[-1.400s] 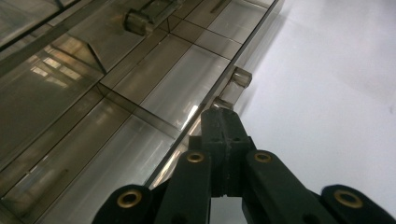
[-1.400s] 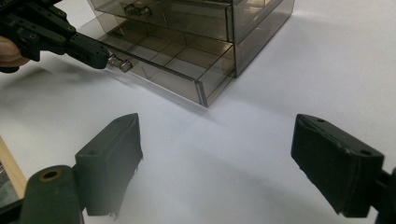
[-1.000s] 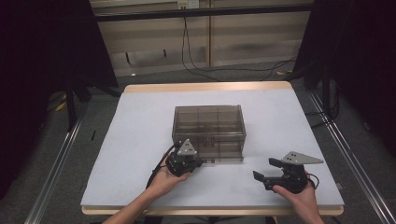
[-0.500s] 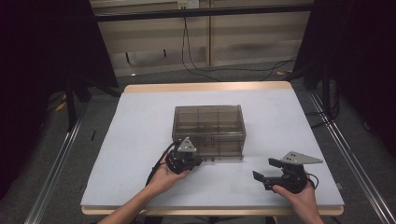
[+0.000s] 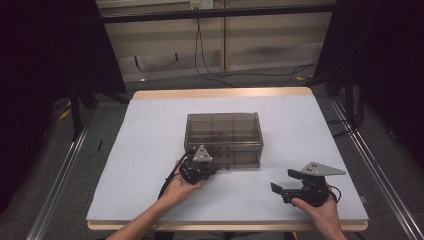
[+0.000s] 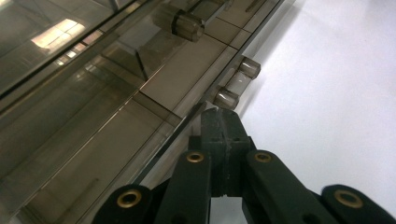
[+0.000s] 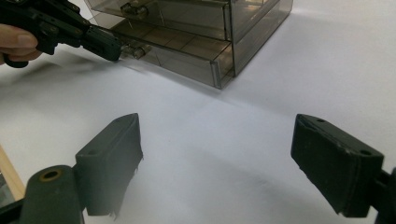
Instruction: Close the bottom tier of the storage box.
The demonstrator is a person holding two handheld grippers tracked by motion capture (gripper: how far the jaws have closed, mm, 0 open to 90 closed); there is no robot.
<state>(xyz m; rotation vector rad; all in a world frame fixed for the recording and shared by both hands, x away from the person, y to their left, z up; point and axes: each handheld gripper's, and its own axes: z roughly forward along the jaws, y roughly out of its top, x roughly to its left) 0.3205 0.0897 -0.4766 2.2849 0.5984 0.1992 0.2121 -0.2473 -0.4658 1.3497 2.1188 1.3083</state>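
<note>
On the white table (image 5: 150, 130), a smoked transparent drawer cabinet (image 5: 223, 131) stands near the centre. Its bottom drawer (image 7: 187, 51) sits pulled slightly forward of the cabinet front. The left gripper (image 5: 210, 169) is at the drawer front, its jaws pressed together at the drawer handle (image 6: 231, 91); whether they actually pinch the handle cannot be determined. The right gripper (image 5: 287, 181) rests near the table's front right edge, well apart from the cabinet, jaws spread wide and holding nothing.
</note>
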